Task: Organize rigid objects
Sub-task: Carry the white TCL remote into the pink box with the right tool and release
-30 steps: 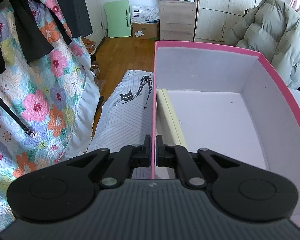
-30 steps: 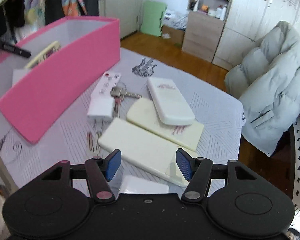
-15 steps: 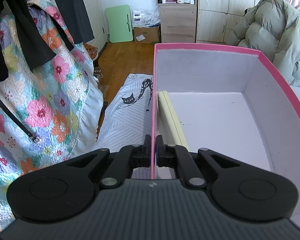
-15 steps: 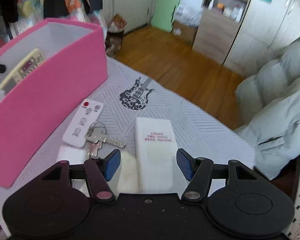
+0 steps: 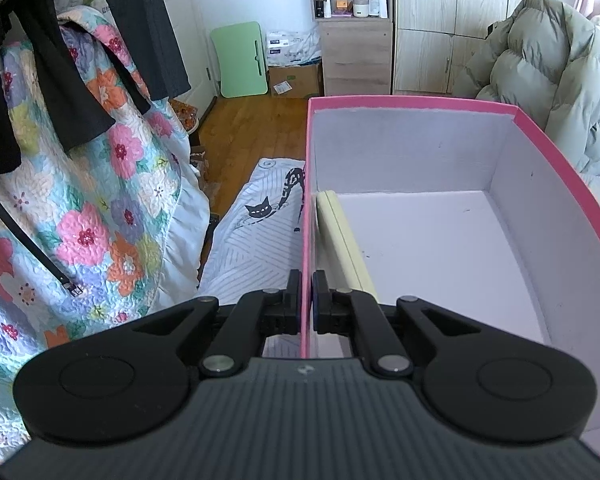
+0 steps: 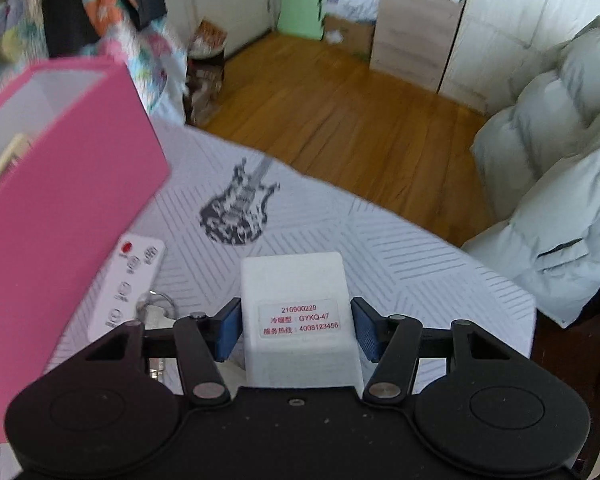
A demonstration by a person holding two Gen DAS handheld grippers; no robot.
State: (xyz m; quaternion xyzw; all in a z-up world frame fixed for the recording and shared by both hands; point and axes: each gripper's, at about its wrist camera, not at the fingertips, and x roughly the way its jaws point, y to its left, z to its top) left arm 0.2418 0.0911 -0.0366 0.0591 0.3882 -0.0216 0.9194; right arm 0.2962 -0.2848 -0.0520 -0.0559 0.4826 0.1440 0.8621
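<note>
The table's patterned cloth point(image 6: 380, 240) bore a pink box point(image 6: 60, 220); beside it lay a small white remote point(image 6: 128, 284), keys point(image 6: 156, 308), and a white labelled remote point(image 6: 296, 300).

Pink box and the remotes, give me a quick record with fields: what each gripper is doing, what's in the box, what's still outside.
left gripper: shut on the side wall of the pink box
right gripper: jaws closing around the white remote, label side up; right pad not yet touching
in box: one cream remote leaning against the left wall
outside box: small white remote with red button, keys beside it
surface: striped cloth with guitar print
</note>
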